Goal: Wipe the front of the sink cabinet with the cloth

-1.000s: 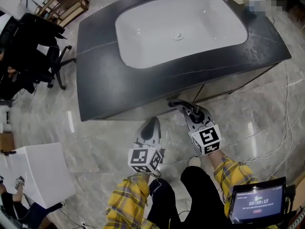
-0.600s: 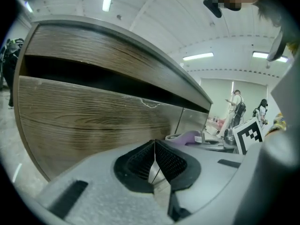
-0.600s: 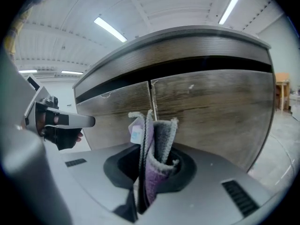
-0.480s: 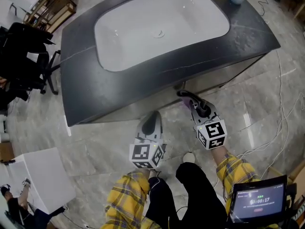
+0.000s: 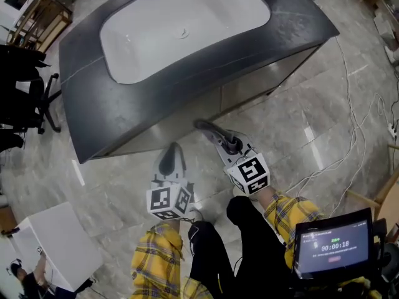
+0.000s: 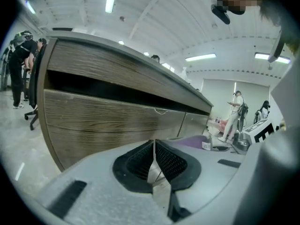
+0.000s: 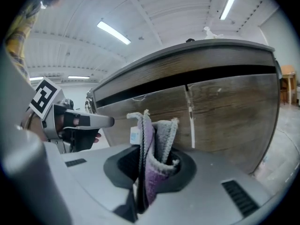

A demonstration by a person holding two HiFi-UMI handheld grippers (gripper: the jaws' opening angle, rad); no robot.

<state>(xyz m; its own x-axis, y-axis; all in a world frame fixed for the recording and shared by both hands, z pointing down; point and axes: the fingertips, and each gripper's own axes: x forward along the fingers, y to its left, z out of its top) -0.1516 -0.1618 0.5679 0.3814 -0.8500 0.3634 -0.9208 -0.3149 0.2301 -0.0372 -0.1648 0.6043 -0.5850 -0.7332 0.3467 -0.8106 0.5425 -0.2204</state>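
When wipe starts: press folded purple-grey cloth (image 7: 157, 135) flat on brown wood-grain cabinet front (image 7: 225, 111).
Right gripper (image 7: 152, 161): clamped on cloth, prob. short of contact.
Left gripper (image 6: 154, 156): jaws together, empty.

So there was one sink cabinet (image 5: 87, 104) with one basin (image 5: 187, 23) in it, and just one cloth (image 7: 152, 146). Two tongs: the left tongs (image 5: 173, 149) and the right tongs (image 5: 202, 126). Also spotted one tablet (image 5: 333, 248), one white box (image 5: 56, 235) and one office chair (image 5: 22, 73).
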